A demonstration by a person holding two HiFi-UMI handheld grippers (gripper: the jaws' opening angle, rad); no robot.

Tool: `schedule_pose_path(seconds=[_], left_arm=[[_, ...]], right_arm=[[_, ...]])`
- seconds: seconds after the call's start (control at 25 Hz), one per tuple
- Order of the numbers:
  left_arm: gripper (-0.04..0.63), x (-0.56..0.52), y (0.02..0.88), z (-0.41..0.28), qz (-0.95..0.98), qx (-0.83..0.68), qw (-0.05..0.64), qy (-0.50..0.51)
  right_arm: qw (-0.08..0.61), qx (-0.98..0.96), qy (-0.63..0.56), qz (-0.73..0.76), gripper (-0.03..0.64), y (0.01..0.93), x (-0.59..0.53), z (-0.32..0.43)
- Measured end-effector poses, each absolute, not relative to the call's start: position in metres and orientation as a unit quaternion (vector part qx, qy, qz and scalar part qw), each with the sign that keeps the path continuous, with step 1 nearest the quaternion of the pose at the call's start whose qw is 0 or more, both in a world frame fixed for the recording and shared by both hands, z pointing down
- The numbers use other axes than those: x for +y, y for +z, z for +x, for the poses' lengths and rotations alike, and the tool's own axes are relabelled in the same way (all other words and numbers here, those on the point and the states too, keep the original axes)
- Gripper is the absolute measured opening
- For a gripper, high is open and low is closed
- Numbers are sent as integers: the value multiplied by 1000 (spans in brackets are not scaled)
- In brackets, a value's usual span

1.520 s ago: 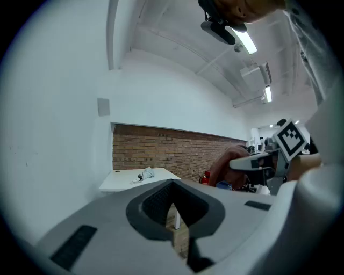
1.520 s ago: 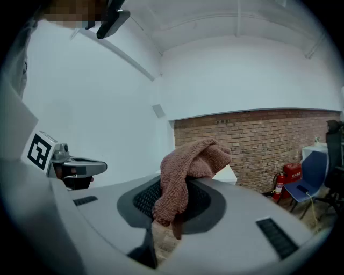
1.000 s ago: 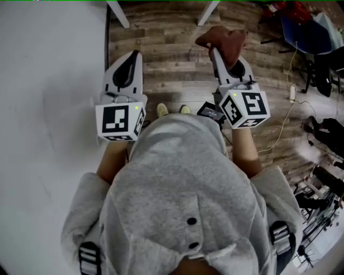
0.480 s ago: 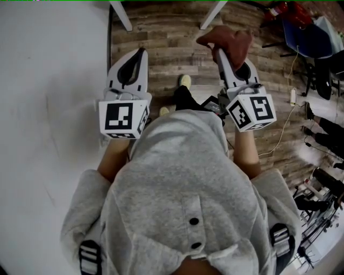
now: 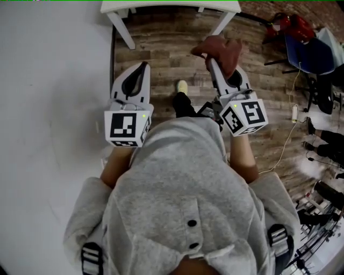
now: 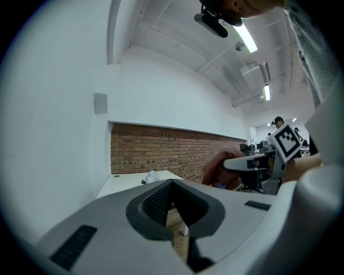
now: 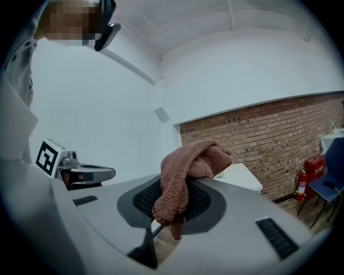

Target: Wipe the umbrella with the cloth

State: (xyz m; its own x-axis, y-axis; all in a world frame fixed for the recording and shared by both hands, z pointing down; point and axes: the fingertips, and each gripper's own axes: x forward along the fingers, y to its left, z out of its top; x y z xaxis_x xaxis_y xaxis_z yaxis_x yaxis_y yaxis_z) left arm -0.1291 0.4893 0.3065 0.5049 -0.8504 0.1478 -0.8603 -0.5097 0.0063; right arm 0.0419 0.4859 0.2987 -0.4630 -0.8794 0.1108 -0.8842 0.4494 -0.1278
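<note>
We held the rust-brown knitted cloth (image 5: 221, 47) pinched in the closed jaws of the right hand-held gripper (image 5: 214, 64). It bunched over the jaw tips, and 1 fold hung down between the pads. The left hand-held gripper (image 5: 143, 69) was beside it and well apart, with its jaws shut together on nothing. Both grippers pointed roughly level over the wood-plank floor (image 5: 161, 51).

Ahead of both tips stood the white table (image 5: 172, 5), its near edge and 2 slanted legs facing us. The floor between that edge and the grippers lay bare. A white wall (image 5: 48, 86) ran close along the left gripper's outer side, leaving little room there. To the right of the cloth stood a blue chair (image 5: 303, 45), with cables (image 5: 285, 129) trailing across the floor. A red-brick wall (image 7: 269, 134) ran behind the table's far edge.
</note>
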Motion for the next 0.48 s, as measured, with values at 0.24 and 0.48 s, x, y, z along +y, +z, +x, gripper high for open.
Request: schedule_pose_path(seconds=[0.24,0.48], left_arm=[[15,411,299,-96,863,-498,46,68],[15,345,301,-74,861,-502,41,70]], right_arm=[[33,-850,90,518,81,298,406,75],[33,-856,86,510,81,297,336,95]])
